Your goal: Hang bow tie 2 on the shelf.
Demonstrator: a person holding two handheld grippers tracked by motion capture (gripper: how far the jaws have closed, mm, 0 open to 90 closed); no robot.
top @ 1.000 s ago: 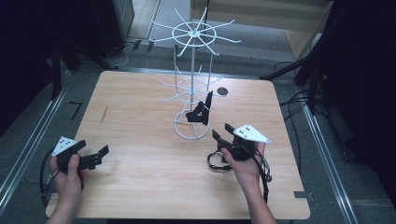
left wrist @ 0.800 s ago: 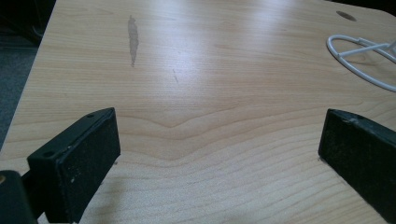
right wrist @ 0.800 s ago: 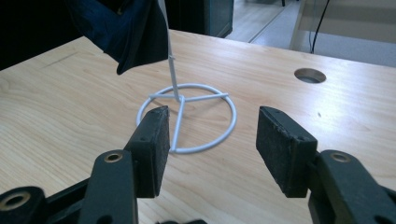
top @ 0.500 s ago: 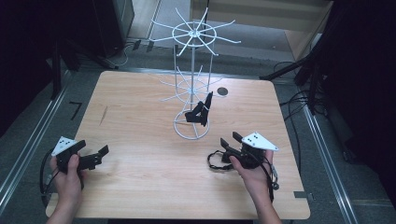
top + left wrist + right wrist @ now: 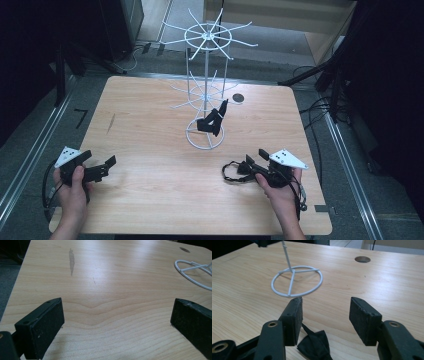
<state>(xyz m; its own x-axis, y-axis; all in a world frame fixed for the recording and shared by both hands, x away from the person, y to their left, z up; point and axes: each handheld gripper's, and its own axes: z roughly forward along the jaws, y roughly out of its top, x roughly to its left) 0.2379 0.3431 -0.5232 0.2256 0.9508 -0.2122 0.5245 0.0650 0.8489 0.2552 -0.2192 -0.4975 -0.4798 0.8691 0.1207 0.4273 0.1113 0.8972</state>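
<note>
**Right gripper low over a black cloth piece, left gripper resting apart**

The right gripper point(image 5: 252, 167) is near the front right part of the wooden table point(image 5: 150, 115), held in the person's right hand point(image 5: 280, 192). Its jaws stand apart and nothing is pressed between them. In the right gripper view a small black cloth piece point(image 5: 314, 345) lies on the table just under and between the jaws, closer to the left one; I cannot tell if a jaw touches it. In the high view a thin black loop lies on the wood just in front of this gripper.

The white wire stand point(image 5: 206, 90) is in the middle of the table, with a round base ring point(image 5: 295, 282) and spokes on two levels. Another black piece point(image 5: 212, 120) hangs on the stand, low, just above the base ring.

The left gripper point(image 5: 102, 169) is near the front left edge, in the left hand point(image 5: 72, 187). Its jaws are wide apart and empty, over bare wood, well apart from the stand
</note>
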